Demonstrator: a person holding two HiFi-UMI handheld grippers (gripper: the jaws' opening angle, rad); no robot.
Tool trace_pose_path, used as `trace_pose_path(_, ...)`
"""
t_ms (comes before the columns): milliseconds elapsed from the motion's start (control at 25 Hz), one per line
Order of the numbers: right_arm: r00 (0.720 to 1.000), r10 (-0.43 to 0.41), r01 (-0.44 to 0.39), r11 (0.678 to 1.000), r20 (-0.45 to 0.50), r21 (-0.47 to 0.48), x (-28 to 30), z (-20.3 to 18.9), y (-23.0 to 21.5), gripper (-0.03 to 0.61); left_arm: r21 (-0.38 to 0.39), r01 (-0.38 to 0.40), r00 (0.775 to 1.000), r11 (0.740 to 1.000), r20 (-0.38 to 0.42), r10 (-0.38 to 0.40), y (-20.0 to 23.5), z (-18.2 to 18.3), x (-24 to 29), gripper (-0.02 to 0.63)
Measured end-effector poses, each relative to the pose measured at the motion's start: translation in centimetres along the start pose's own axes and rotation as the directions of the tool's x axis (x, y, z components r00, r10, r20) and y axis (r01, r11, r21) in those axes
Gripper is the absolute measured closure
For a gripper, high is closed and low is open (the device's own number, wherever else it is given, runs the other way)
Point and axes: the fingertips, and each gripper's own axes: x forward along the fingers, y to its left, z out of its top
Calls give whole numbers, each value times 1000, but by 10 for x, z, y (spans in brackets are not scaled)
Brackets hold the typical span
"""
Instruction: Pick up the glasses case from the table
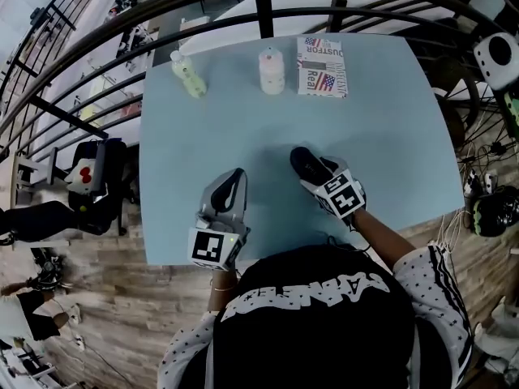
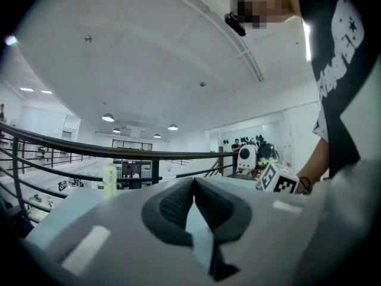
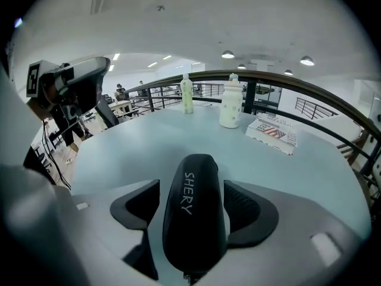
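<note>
The glasses case [image 3: 193, 213] is black, oblong, with white lettering on its lid. It lies on the light blue table [image 1: 389, 136] near the front edge, lengthwise between the jaws of my right gripper [image 3: 191, 189]. Those jaws stand wide, with a narrow gap on each side of the case, so the pads do not press on it. From the head view the case [image 1: 305, 163] pokes out ahead of the right gripper [image 1: 312, 173]. My left gripper [image 1: 235, 178] hovers to its left, pads together and empty; its tips [image 2: 193, 186] meet.
At the table's far side stand a pale green bottle [image 1: 188, 75], a white bottle [image 1: 272, 71] and a printed box [image 1: 322, 67]. A dark curved railing [image 1: 268, 10] runs behind the table. Wooden floor lies below the front edge.
</note>
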Motion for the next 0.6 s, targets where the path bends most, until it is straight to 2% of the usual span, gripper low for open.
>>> trace_pose_path(200,999,-1,1,1000,-44,-17,10,-5,2,224,-27,-3,1000,1000,-14,3,2,-1,-1,614)
trace_pose_path(440,997,-20,20,1000,-80,-4,23,-13,-4,207,-9,-13,1000,1000,8,14,6,1,0,614)
trace_pose_path(600,996,-18,18,1000,-89,-7,27,-14,-4,204,-25,-27,1000,999,2,27,7,-1,-3,614)
